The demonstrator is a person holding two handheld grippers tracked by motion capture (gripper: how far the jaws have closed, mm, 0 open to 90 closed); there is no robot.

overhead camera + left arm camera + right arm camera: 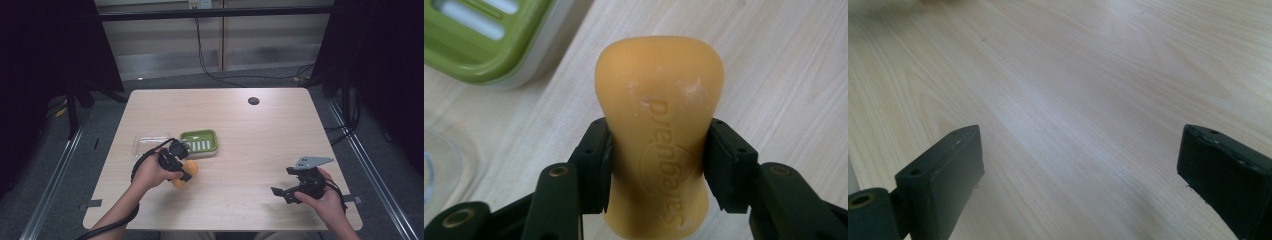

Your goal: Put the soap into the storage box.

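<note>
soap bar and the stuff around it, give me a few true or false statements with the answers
1. The left gripper is clamped on the orange soap bar. True.
2. The soap bar lies inside the green soap dish. False: it is outside the dish, near the dish's front edge, held in the jaws.
3. The right gripper holds a sponge. False: its jaws stand wide apart with bare table between them.
4. A clear plastic lid lies on the table to the left of the green dish. True.
5. The soap bar has lettering pressed into its face. True.
</note>
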